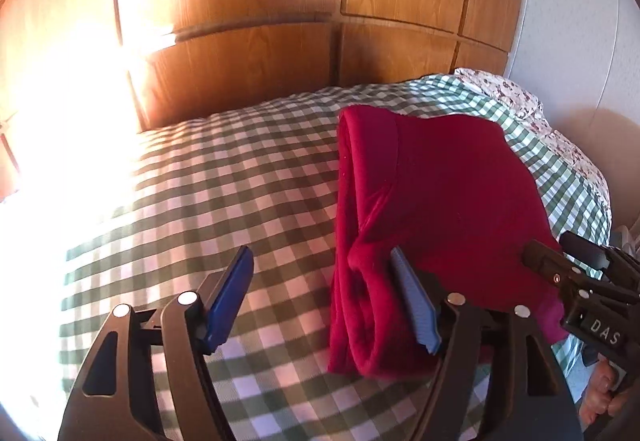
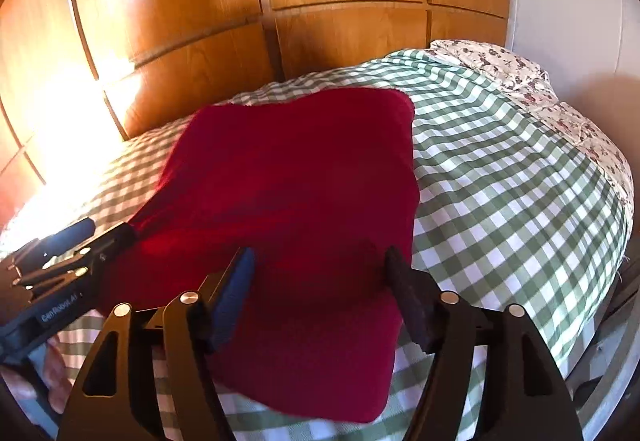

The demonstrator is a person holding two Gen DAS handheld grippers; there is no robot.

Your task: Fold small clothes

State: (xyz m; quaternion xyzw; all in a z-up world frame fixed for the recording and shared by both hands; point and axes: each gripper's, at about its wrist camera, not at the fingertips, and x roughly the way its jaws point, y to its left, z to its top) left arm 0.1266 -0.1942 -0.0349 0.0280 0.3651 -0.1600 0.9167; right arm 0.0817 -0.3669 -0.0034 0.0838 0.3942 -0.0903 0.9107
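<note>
A dark red garment (image 1: pixel 448 193) lies folded on the green-and-white checked bed cover (image 1: pixel 224 181), with a thick rolled fold along its left side. My left gripper (image 1: pixel 324 281) is open over that left fold; its right pad overlaps the cloth and the left pad is over bare cover. Nothing is pinched. In the right wrist view the garment (image 2: pixel 296 169) fills the middle. My right gripper (image 2: pixel 320 273) is open above its near part, both pads apart from the cloth. Each gripper shows in the other's view: the right gripper (image 1: pixel 560 247) at the garment's right corner, the left gripper (image 2: pixel 106 229) at its left corner.
Wooden wardrobe panels (image 1: pixel 248 61) rise right behind the bed. A floral pillow (image 2: pixel 520 81) lies at the far right, beside a white wall (image 2: pixel 568 1). Strong sunlight washes out the left of the cover. A person's hand (image 1: pixel 600 393) holds the right gripper's handle.
</note>
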